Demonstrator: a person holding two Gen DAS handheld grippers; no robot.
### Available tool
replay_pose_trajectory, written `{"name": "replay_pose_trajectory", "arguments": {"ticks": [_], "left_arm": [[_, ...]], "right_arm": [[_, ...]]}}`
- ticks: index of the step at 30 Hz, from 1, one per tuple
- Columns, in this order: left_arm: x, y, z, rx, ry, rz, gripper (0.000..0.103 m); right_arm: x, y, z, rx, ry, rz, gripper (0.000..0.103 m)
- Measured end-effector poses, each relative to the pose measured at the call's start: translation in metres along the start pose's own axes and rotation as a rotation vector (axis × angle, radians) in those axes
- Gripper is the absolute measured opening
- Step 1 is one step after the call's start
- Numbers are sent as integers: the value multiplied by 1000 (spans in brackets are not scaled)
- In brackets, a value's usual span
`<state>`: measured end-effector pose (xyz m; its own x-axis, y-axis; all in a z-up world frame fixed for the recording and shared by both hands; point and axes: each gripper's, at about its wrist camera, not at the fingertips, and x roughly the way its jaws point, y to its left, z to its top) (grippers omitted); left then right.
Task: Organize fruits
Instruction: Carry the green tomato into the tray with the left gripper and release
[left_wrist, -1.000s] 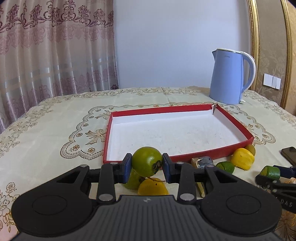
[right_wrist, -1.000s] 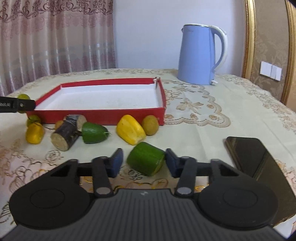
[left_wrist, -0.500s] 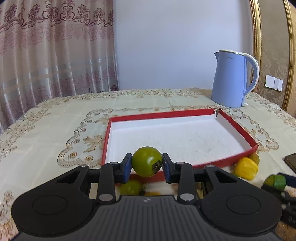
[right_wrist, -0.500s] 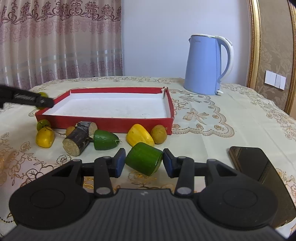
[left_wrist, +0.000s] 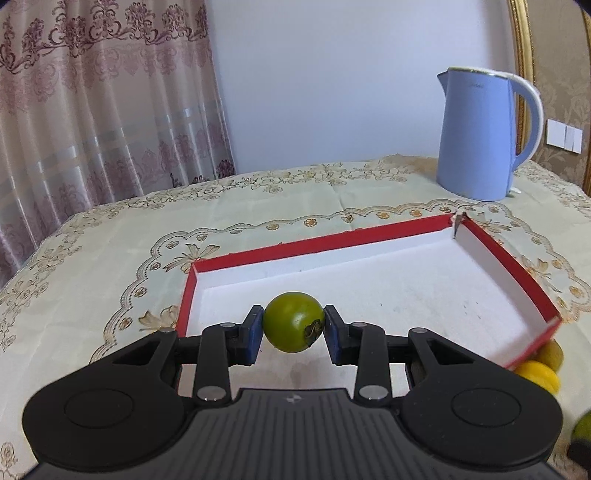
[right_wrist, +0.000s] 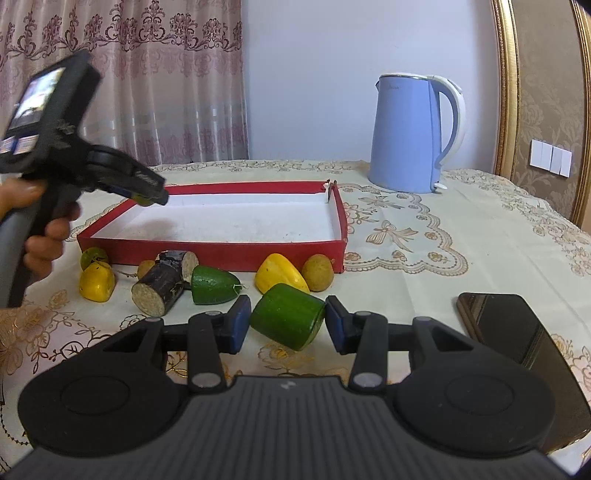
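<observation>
My left gripper (left_wrist: 293, 326) is shut on a round green fruit (left_wrist: 291, 320) and holds it in the air over the near left part of the red tray (left_wrist: 325, 238), whose white floor is bare. In the right wrist view the same left gripper (right_wrist: 149, 195) hangs over the tray's (right_wrist: 221, 249) left corner, held by a hand. My right gripper (right_wrist: 283, 320) is shut on a green cucumber piece (right_wrist: 286, 319), just above the tablecloth in front of the tray.
Along the tray's front wall lie a yellow pepper (right_wrist: 280, 275), a brown round fruit (right_wrist: 317, 272), a green piece (right_wrist: 212, 285), dark cane pieces (right_wrist: 159, 290), a yellow fruit (right_wrist: 96, 282) and a small green fruit (right_wrist: 92, 257). A phone (right_wrist: 513, 328) lies at right, a blue kettle (right_wrist: 413, 133) behind.
My left gripper carried the green fruit forward from the table in front of the tray to above the tray's inside. My right gripper kept its hold and stayed near its place.
</observation>
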<state>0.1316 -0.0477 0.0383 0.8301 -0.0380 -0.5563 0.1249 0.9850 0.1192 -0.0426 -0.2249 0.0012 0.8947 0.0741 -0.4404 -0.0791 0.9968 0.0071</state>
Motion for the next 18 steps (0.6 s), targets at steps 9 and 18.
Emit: {"name": "replay_pose_trajectory", "arguments": {"ticks": [9, 18], "left_arm": [[38, -12, 20, 52, 40, 63, 34], [59, -21, 28, 67, 68, 80, 34]], "right_arm": [[-2, -1, -1, 4, -2, 1, 41], [1, -3, -1, 11, 3, 1, 41]]}}
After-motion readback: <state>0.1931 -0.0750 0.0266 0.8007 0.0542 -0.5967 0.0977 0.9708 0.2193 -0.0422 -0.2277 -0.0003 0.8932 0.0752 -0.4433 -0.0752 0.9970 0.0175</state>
